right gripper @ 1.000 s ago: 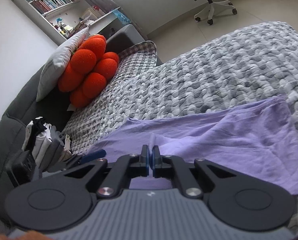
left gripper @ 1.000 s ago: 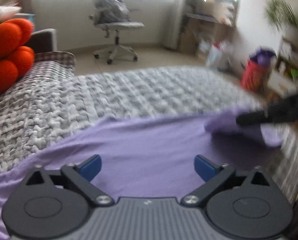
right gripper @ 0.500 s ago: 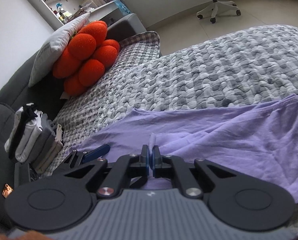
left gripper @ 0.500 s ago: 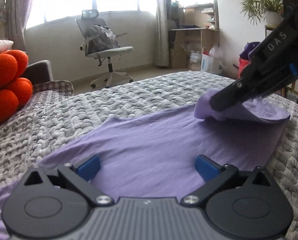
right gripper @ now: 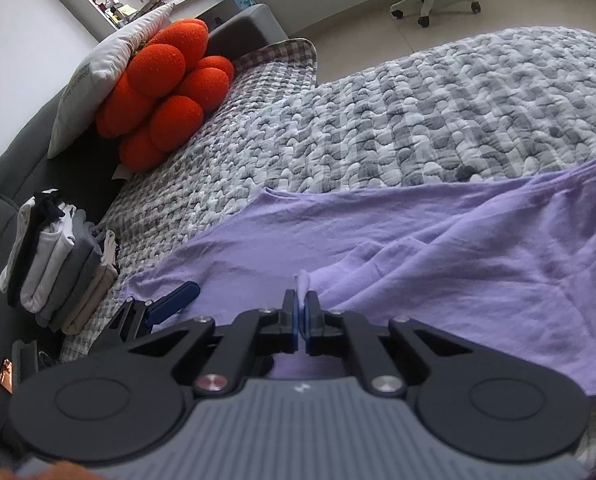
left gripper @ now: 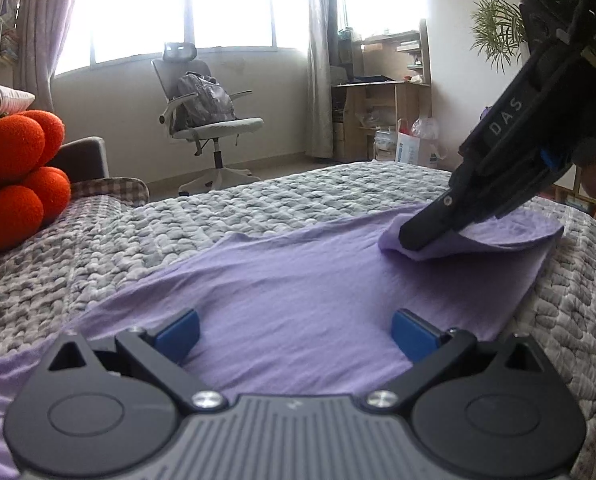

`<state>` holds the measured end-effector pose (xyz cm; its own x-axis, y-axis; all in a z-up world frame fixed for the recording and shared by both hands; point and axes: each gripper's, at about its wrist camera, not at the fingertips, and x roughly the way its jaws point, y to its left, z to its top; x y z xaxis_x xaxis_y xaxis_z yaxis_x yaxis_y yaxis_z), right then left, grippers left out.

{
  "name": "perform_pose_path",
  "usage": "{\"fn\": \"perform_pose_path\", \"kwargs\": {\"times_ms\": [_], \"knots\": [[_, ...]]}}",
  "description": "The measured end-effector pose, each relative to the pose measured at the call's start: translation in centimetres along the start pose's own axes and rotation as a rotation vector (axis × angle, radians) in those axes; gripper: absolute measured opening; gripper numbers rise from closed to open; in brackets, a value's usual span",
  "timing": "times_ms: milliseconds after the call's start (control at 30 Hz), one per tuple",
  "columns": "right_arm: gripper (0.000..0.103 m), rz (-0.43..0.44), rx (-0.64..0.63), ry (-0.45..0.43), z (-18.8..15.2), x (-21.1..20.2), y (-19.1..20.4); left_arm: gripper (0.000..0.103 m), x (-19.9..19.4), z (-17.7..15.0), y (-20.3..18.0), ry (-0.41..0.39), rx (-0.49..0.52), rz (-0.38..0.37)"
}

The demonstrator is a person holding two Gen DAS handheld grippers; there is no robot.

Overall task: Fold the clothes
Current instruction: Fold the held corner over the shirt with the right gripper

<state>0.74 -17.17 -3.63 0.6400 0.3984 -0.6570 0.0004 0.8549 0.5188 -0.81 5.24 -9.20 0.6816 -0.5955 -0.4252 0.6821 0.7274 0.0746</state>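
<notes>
A lilac garment (left gripper: 298, 292) lies spread on a grey knitted blanket (left gripper: 257, 208). My left gripper (left gripper: 295, 332) hovers low over its near part, jaws wide open, nothing between the blue pads. My right gripper (right gripper: 302, 310) is shut on a pinch of the lilac garment (right gripper: 438, 256); a small peak of cloth sticks up between its pads. In the left wrist view the right gripper (left gripper: 422, 240) comes in from the upper right, holding a corner of the cloth folded back over the rest. The left gripper (right gripper: 169, 304) shows in the right wrist view at the lower left.
Orange ball-shaped cushions (right gripper: 165, 84) and a white pillow (right gripper: 101, 68) rest against the sofa back. A stack of folded clothes (right gripper: 57, 264) sits on the dark sofa at left. An office chair (left gripper: 205, 120), shelves and a plant (left gripper: 494, 28) stand beyond the blanket.
The right gripper has carried the pinched corner inward over the garment and lowered it. The left gripper has sunk closer to the cloth, still open.
</notes>
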Motion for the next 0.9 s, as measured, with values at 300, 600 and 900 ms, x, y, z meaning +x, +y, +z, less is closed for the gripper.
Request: {"fn": "perform_pose_path", "kwargs": {"times_ms": [300,600,900], "knots": [[0.004,0.002,-0.014,0.008,-0.04,0.25,0.27,0.103,0.14,0.05,0.13,0.000,0.000,0.000],[0.004,0.036,0.000,0.007,0.10,0.02,-0.04,0.103,0.12,-0.01,0.12,0.000,-0.001,0.000],[0.004,0.048,0.022,0.004,0.15,-0.41,-0.43,0.103,0.14,-0.03,0.14,0.000,-0.001,0.000]]}}
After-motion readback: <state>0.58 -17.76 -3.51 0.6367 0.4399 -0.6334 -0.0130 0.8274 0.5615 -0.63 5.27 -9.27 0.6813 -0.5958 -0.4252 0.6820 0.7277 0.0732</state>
